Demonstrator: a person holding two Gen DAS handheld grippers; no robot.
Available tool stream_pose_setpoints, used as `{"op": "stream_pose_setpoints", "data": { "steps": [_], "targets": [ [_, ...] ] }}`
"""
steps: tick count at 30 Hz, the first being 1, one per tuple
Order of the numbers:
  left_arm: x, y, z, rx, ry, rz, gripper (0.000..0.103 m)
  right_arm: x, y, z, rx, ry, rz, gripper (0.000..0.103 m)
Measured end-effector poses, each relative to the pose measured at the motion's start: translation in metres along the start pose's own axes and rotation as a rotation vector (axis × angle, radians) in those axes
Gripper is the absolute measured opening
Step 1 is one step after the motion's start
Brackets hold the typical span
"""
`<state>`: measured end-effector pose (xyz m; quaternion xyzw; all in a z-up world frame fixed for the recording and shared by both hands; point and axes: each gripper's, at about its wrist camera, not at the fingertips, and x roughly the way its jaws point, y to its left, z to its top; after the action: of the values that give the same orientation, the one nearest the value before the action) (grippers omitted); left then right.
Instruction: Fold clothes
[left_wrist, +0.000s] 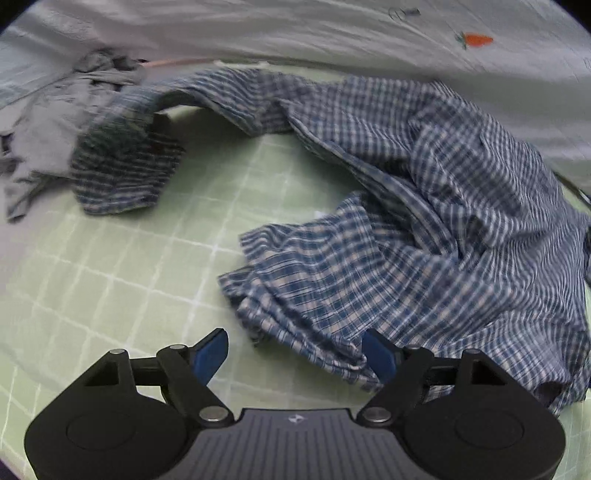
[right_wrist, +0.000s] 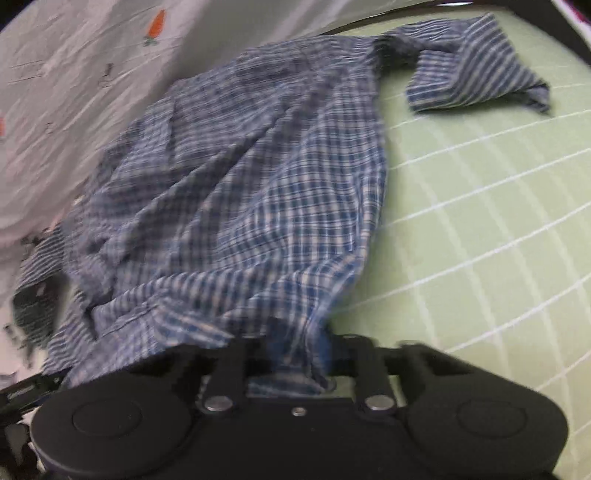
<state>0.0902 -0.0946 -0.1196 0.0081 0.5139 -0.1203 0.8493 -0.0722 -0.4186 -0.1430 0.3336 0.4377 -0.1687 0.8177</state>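
Gripping the checked shirt (right_wrist: 258, 192), right gripper (right_wrist: 299, 354) jaws; left gripper (left_wrist: 295, 354) jaws wide; no legible writing.

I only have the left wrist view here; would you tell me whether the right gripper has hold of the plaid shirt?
Observer: Yes, the right gripper is shut on a bunched edge of the shirt.
Operator: Thank you. Is a sleeve visible from that side?
Observer: One sleeve lies spread on the green sheet, away from the gripper.
Operator: And beyond the shirt?
Observer: A white cover with a carrot print lies along the shirt's far edge.
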Motion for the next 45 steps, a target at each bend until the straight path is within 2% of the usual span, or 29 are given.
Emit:
{"op": "stream_pose_setpoints", "data": {
  "steps": [1, 4, 6, 9, 12, 15, 17, 20, 21, 23, 26, 27, 28, 31, 33, 35, 39, 41, 43, 45],
  "targets": [
    [-0.004, 0.001, 0.0, -0.015, -0.016, 0.001, 0.08, -0.003, -0.001, 0.0, -0.003, -0.006, 0.021, 0.002],
    [-0.017, -0.003, 0.001, -0.041, -0.067, 0.0, 0.08, -0.03, -0.005, 0.004, -0.062, -0.104, 0.019, 0.001],
    [-0.017, -0.021, 0.003, -0.016, -0.073, -0.025, 0.08, -0.058, -0.01, 0.011, -0.112, -0.205, -0.036, 0.001],
    [-0.016, -0.047, 0.005, 0.022, -0.081, -0.063, 0.08, -0.084, -0.031, 0.025, -0.127, -0.282, -0.13, 0.001],
    [-0.016, -0.073, 0.007, 0.06, -0.089, -0.1, 0.078, -0.078, -0.057, 0.033, -0.098, -0.225, -0.182, 0.001],
    [-0.015, -0.099, 0.009, 0.097, -0.096, -0.138, 0.076, -0.071, -0.073, 0.032, -0.026, -0.176, -0.143, 0.002],
    [-0.014, -0.117, 0.01, 0.127, -0.096, -0.164, 0.073, -0.068, -0.075, 0.033, -0.032, -0.162, -0.136, 0.002],
    [0.0, -0.146, 0.005, 0.208, -0.049, -0.211, 0.068, -0.058, -0.074, 0.043, -0.044, -0.146, -0.126, 0.002],
    [0.005, -0.156, 0.003, 0.238, -0.034, -0.218, 0.067, -0.054, -0.073, 0.045, -0.048, -0.137, -0.124, 0.002],
    [0.017, -0.169, -0.002, 0.296, -0.004, -0.175, 0.063, -0.052, -0.076, 0.043, -0.04, -0.128, -0.117, 0.002],
    [0.031, -0.174, -0.005, 0.334, 0.02, -0.115, 0.046, -0.051, -0.081, 0.04, -0.026, -0.116, -0.106, 0.002],
    [0.034, -0.174, -0.005, 0.337, 0.026, -0.101, 0.033, -0.05, -0.082, 0.039, -0.021, -0.112, -0.103, 0.002],
    [0.035, -0.17, -0.004, 0.324, 0.032, -0.097, 0.014, -0.051, -0.085, 0.038, -0.011, -0.115, -0.096, 0.002],
    [0.03, -0.153, 0.002, 0.255, 0.016, -0.108, 0.005, -0.052, -0.088, 0.038, 0.018, -0.131, -0.08, 0.002],
    [0.019, -0.134, 0.009, 0.181, -0.018, -0.115, 0.005, -0.053, -0.088, 0.038, 0.029, -0.148, -0.076, 0.002],
    [0.004, -0.104, 0.019, 0.06, -0.074, -0.113, 0.004, -0.057, -0.088, 0.038, 0.036, -0.173, -0.079, 0.002],
    [-0.024, -0.02, 0.041, -0.216, -0.208, -0.048, 0.004, -0.06, -0.088, 0.04, 0.053, -0.191, -0.095, 0.002],
    [-0.026, 0.012, 0.044, -0.305, -0.233, -0.016, 0.004, -0.058, -0.089, 0.041, 0.07, -0.187, -0.095, 0.002],
    [-0.024, 0.035, 0.043, -0.33, -0.212, -0.038, 0.009, -0.056, -0.09, 0.043, 0.094, -0.179, -0.092, 0.003],
    [-0.022, 0.042, 0.037, -0.303, -0.197, -0.047, 0.018, -0.055, -0.089, 0.044, 0.119, -0.174, -0.095, 0.01]
  ]
}}
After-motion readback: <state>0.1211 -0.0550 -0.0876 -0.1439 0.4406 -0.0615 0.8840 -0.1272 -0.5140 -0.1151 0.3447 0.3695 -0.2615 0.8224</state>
